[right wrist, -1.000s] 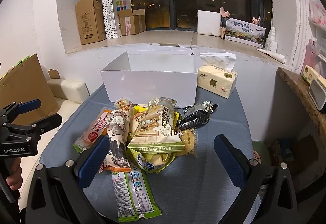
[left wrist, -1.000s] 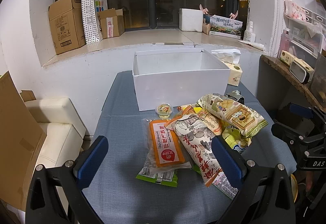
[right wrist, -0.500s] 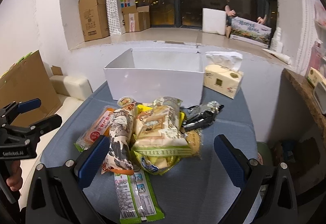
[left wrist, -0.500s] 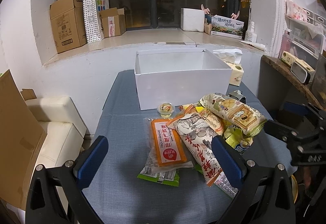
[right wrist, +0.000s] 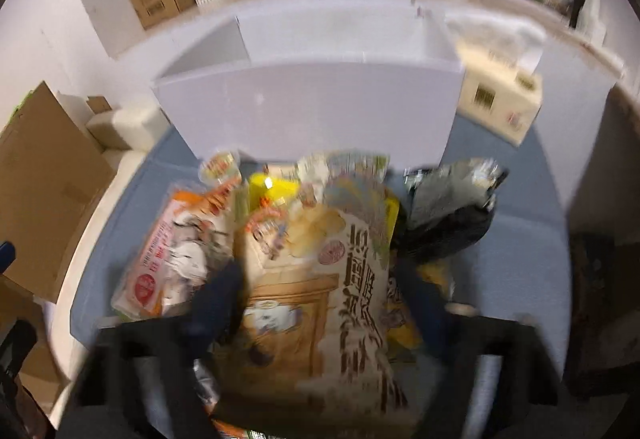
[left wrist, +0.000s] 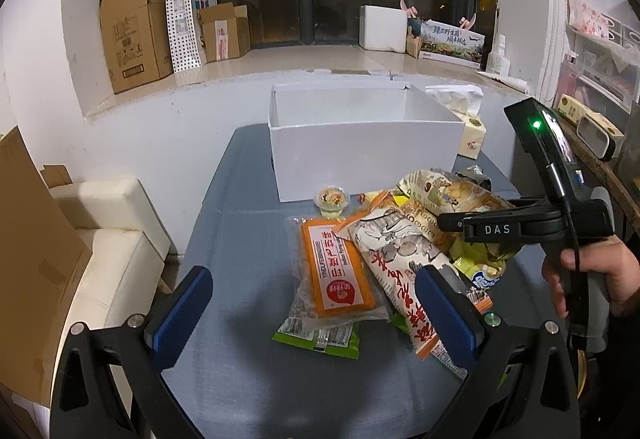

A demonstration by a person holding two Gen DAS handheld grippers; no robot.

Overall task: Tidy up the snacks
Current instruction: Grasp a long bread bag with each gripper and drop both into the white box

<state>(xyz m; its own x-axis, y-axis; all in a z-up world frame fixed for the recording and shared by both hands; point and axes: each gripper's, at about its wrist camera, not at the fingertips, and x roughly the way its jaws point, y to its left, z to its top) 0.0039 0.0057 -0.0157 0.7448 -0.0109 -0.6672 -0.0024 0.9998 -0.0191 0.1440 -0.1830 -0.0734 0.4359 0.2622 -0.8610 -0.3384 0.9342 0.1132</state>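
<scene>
A pile of snack packets lies on the blue-clothed table [left wrist: 240,239] in front of an open white box [left wrist: 360,155]. My right gripper [right wrist: 320,287] points down into the pile, its jaws closing, and its fingers [right wrist: 224,291] press on the sides of a tan snack bag [right wrist: 304,327]. In the left wrist view a black finger [left wrist: 492,228] of it rests over that bag [left wrist: 448,195]. My left gripper [left wrist: 312,279] hangs open above the table's near part with nothing held. Below it lie an orange packet [left wrist: 336,271] and a long white-and-orange packet [left wrist: 400,259].
A small jelly cup [left wrist: 332,197] stands by the box wall. A dark foil packet [right wrist: 452,207] lies right of the pile and a tissue box [right wrist: 500,99] beside the white box. A cream sofa [left wrist: 112,231] and cardboard [left wrist: 32,239] stand left; a person's hand [left wrist: 592,271] is at right.
My right gripper has swung forward and down over the pile, and its jaws have gone from wide open to close around the tan bag. The left gripper has hardly moved.
</scene>
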